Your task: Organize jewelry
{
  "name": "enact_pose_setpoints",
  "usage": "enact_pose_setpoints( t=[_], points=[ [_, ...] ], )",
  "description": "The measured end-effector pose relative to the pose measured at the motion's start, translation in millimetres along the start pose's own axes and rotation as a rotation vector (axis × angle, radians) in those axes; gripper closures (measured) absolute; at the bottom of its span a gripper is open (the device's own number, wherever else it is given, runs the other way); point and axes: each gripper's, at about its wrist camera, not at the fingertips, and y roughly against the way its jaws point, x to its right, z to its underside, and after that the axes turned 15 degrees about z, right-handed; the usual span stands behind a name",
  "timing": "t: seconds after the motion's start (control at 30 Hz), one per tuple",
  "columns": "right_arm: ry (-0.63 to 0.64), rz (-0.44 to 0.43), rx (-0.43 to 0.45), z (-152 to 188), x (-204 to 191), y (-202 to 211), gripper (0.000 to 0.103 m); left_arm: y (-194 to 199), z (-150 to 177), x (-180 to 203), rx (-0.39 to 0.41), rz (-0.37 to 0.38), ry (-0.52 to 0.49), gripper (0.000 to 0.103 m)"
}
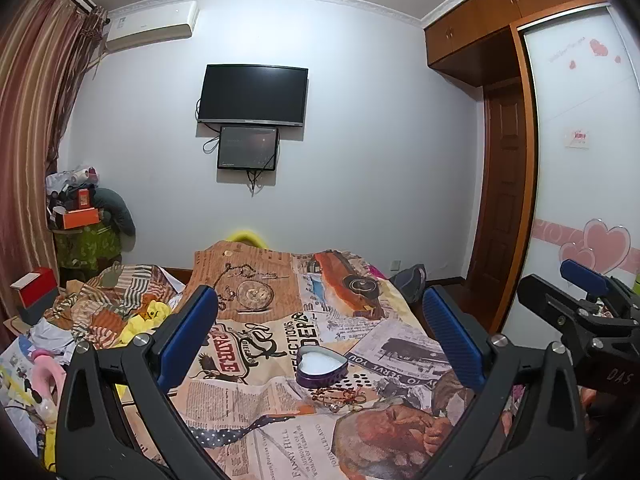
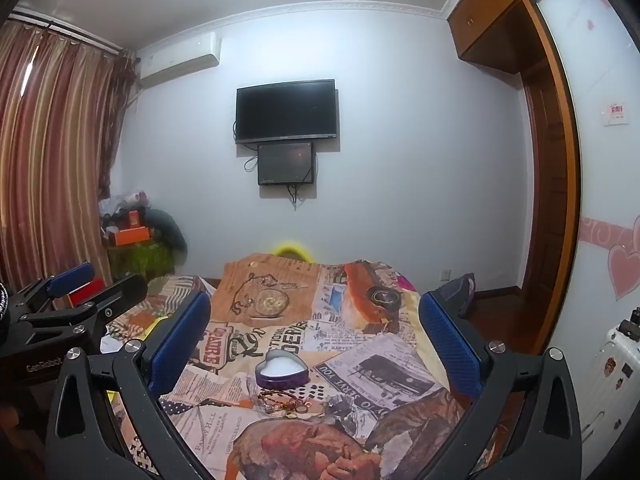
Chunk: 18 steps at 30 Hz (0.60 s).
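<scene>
Low in the middle of the frame, on the bed [image 1: 280, 432] with its newspaper-print cover, sits the purple heart-shaped tin [image 1: 321, 367], lid off, its white lining showing. Just in front of it, toward the bottom of the frame, lies a small tangle of jewelry [image 1: 338, 397]: chains and a few rings, touching the cover and just beside the tin, not in it. My left gripper [image 1: 320, 340] hangs above the bed with its blue pads spread wide and nothing between them. My right gripper [image 2: 316, 344] is likewise fully released and holds nothing; from its camera the tin [image 2: 282, 369] and jewelry [image 2: 286, 400] lie between its fingers, lower centre. At the upper centre a dark television [image 1: 253, 95] hangs on the wall.
</scene>
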Motion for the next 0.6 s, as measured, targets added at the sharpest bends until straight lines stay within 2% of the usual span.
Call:
enact_pose_setpoints(
  t=[0.6],
  points=[
    [-0.009,-0.004,-0.014,5.5,1.5,-2.7,0.0,-7.6,4.6,3.1,-0.017,-0.002,-0.004,0.0]
  ],
)
